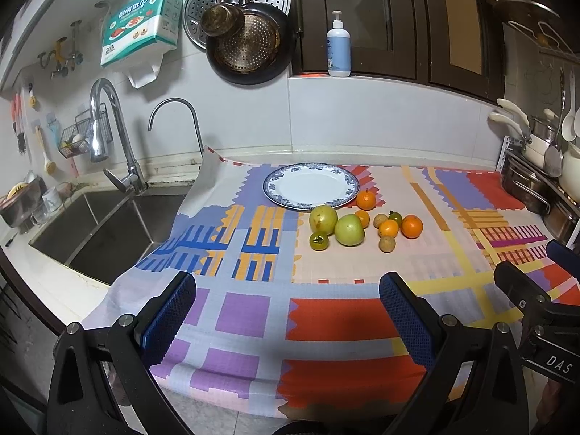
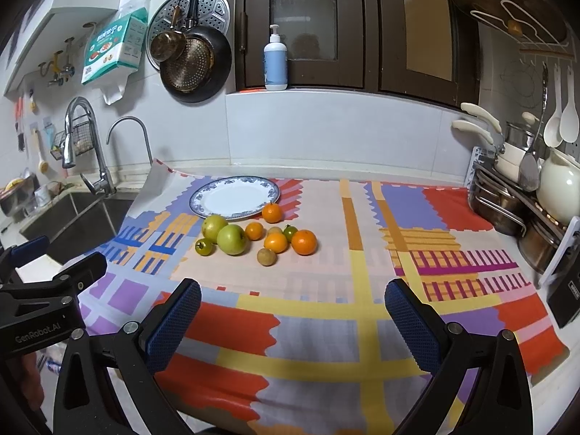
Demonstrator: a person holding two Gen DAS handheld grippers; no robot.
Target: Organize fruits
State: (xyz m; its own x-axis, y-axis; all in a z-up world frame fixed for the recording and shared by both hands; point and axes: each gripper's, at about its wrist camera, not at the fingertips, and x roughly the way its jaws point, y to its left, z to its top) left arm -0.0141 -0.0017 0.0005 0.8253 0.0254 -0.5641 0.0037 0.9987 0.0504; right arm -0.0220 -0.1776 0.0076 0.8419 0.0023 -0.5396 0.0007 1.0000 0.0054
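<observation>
A white plate with a blue rim [image 1: 275, 186] [image 2: 203, 197] lies at the back of the patterned cloth, with nothing on it. In front of it lies a cluster of fruit: two green apples [image 1: 348, 230] [image 2: 232, 239], several oranges [image 1: 411, 226] [image 2: 303, 242], small green tomatoes [image 1: 318, 241] [image 2: 204, 246] and brown longans [image 1: 386, 244] [image 2: 266, 256]. My left gripper [image 1: 290, 315] is open and empty above the cloth's near edge, well short of the fruit. My right gripper [image 2: 293, 322] is open and empty too, beside it on the right.
A steel sink [image 1: 101, 232] with two taps lies left of the cloth. Pans [image 1: 250, 43] hang on the back wall. A soap bottle [image 1: 339, 49] stands on the window sill. A rack of pots and ladles [image 2: 522, 195] stands at the right edge.
</observation>
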